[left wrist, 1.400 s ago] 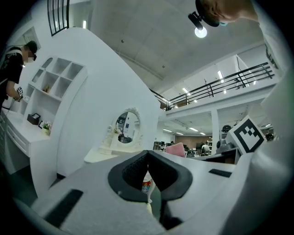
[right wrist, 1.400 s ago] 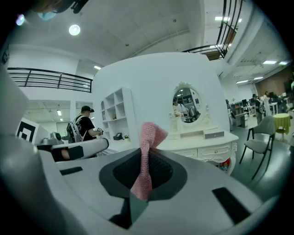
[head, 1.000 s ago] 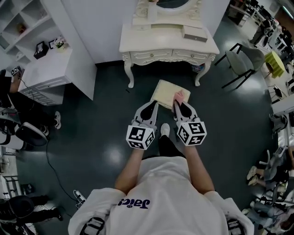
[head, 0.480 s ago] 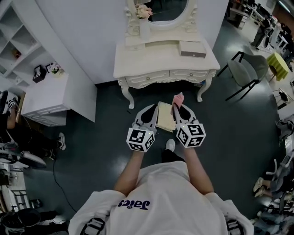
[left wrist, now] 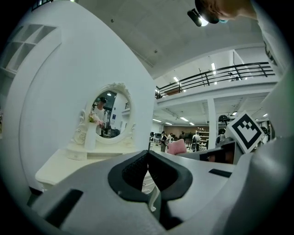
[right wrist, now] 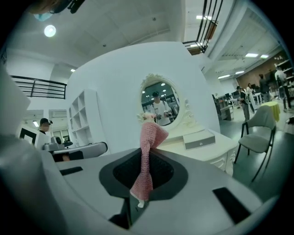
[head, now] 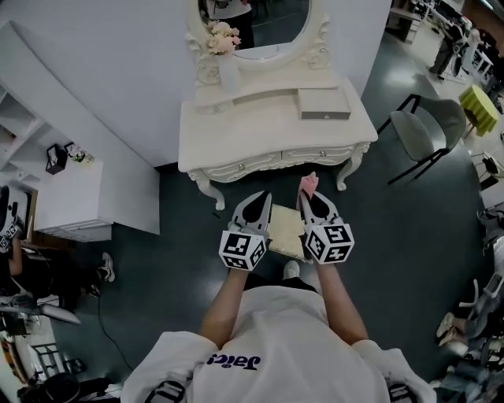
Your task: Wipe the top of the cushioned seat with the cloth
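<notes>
The cushioned seat point(head: 286, 231) is a cream square stool, seen in the head view between and below my two grippers, in front of the dressing table. My right gripper point(head: 309, 194) is shut on the pink knitted cloth point(right wrist: 148, 156), which sticks up out of its jaws; the cloth's tip point(head: 309, 183) shows past the fingers. My left gripper point(head: 257, 201) is shut with nothing in it, its jaws meeting in the left gripper view point(left wrist: 148, 172). Both grippers are held up above the seat, side by side.
A cream dressing table point(head: 268, 134) with an oval mirror point(head: 256, 24), flowers point(head: 222, 36) and a small drawer box point(head: 324, 102) stands just ahead. A white shelf unit point(head: 67, 197) is at the left, a grey chair point(head: 429, 130) at the right.
The view has shifted toward the dressing table, which now fills more of the frame. Both grippers stay raised and shut, the cloth still in the right one.
</notes>
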